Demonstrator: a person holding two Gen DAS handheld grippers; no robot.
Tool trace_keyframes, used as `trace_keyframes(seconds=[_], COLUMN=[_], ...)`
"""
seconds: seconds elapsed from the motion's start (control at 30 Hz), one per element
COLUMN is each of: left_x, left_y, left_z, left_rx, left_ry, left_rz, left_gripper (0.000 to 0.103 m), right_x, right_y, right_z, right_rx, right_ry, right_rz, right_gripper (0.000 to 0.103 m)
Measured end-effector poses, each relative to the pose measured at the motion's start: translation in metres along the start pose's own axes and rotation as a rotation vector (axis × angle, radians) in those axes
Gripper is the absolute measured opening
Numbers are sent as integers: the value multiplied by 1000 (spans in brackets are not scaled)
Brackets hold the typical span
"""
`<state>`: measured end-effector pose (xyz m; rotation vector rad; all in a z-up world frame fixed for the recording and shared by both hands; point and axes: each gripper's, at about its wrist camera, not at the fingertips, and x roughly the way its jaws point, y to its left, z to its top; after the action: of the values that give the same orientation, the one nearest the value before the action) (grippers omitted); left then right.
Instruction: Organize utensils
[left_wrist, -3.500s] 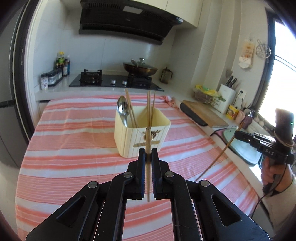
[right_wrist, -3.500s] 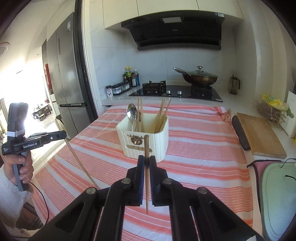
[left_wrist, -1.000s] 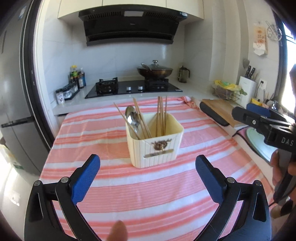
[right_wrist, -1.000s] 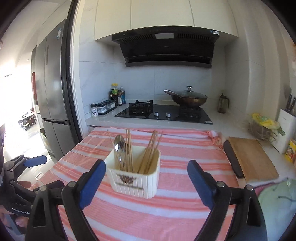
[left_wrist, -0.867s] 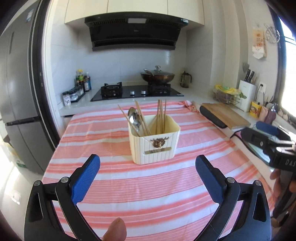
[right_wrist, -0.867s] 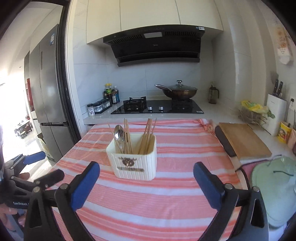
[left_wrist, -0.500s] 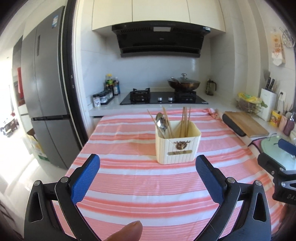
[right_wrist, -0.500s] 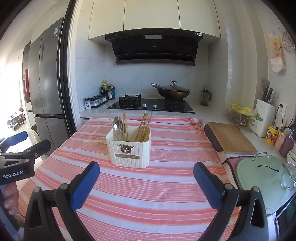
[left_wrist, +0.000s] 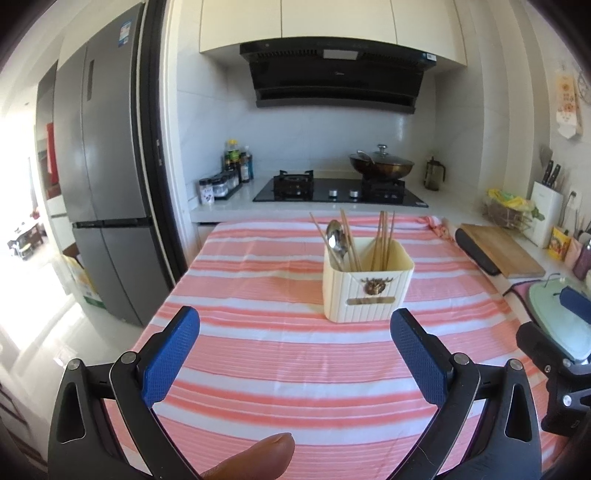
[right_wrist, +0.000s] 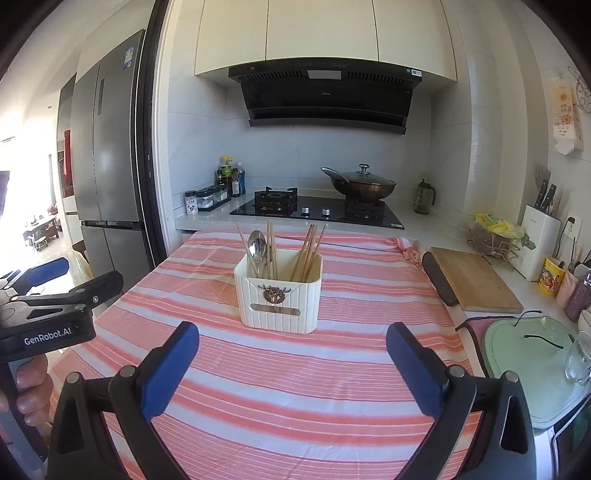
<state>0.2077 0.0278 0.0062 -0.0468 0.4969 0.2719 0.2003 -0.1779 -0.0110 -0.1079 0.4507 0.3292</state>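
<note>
striped kitchen surface (right_wrist: 295, 369), cream holder (right_wrist: 279, 299) at 12 o'clock, now keeping chopsticks (right_wrist: 308, 253) and spoon (right_wrist: 256, 243). left gripper (left_wrist: 295, 354) and right gripper (right_wrist: 291, 356) gaping wide, empty, pulled back from 3.5 seconds ago, when each pinched a chopstick. sorting seemingly finished.

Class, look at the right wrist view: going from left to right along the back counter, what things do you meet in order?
Spice jars → sauce bottles → empty gas burner → lidded wok → glass jug → wire basket → white knife block.
</note>
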Motion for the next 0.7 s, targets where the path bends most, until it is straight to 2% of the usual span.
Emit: trace_keyframes(seconds=[0.4,0.7], left_x=[-3,-9], left_y=[-2,-2], left_z=[1,1], left_rx=[25,31], left_ry=[24,29], left_rz=[7,13], left_gripper=[103,103], right_x=[-12,-12], right_y=[6,6], right_z=[3,1], right_rx=[-7,-4], right_ry=[-30,-15], right_rz=[6,0], right_gripper=[103,103])
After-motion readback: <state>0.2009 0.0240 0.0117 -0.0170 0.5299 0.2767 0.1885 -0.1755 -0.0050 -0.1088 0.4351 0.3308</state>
